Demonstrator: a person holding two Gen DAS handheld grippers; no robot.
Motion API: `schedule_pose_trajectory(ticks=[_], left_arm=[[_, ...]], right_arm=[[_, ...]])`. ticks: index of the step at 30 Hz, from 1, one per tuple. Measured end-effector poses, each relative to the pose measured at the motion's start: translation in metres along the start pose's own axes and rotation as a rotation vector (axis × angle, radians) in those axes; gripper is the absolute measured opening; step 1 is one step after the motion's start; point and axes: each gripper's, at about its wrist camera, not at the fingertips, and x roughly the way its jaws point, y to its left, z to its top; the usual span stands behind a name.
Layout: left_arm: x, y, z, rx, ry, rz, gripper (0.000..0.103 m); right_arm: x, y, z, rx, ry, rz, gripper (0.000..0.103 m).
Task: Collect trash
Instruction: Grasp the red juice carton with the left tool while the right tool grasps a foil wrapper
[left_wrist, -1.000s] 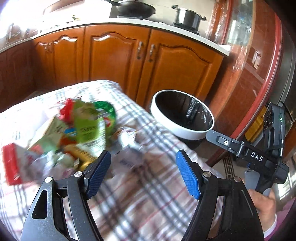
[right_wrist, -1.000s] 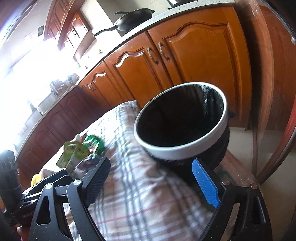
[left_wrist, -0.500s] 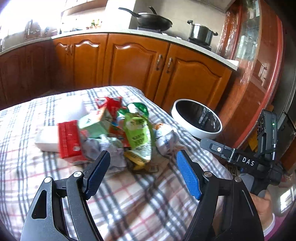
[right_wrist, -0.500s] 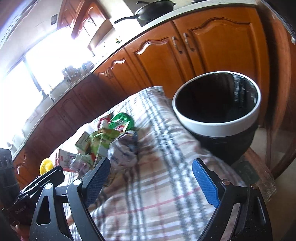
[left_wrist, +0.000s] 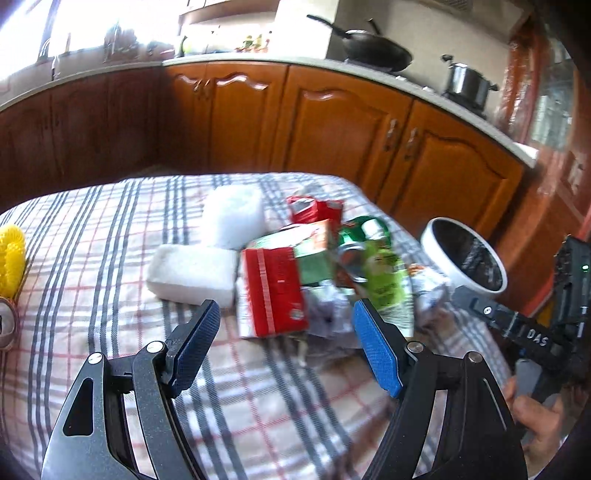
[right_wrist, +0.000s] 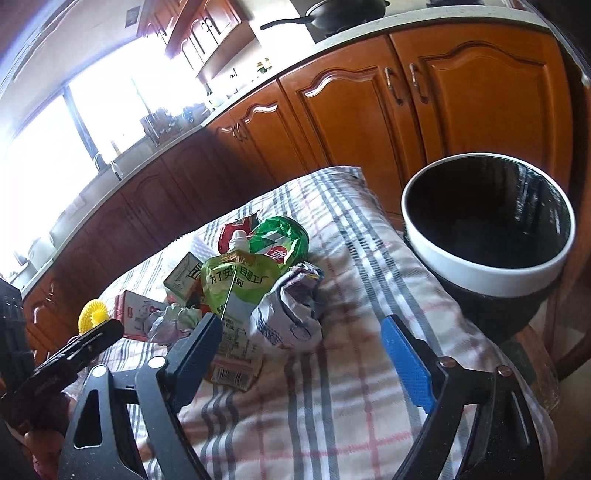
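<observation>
A pile of trash lies on the checked tablecloth: a red carton, a green carton, a green spout pouch, a crumpled green bag and a crumpled white wrapper. My left gripper hovers open just short of the red carton, nothing between its pads. My right gripper is open and its jaws are closing. The white wrapper lies just beyond its tips, untouched. The black bin with a white rim stands off the table's right end.
Two white foam blocks lie left of the pile. A yellow ridged object sits at the table's left edge. Wooden cabinets run behind, with a wok and pot on the counter. A hand holds the right tool.
Both views have swung left, away from the bin and onto the trash pile, which now sits ahead of both grippers. The right jaws have narrowed slightly.
</observation>
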Motion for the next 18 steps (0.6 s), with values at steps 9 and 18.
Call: schedule_pose_trajectory(ticks=[9,18], left_arm=[[0.017,0.016,-0.004,-0.029,0.043,-0.046,0.033],[-0.022,0.013,-0.002,-0.002,-0.047,-0.062,0.029]], right_arm=[[0.032,0.001,0.001,-0.003,0.054,0.009,0.025],[0.002,0.009,-0.008,-0.047,0.011,0.002,0.018]])
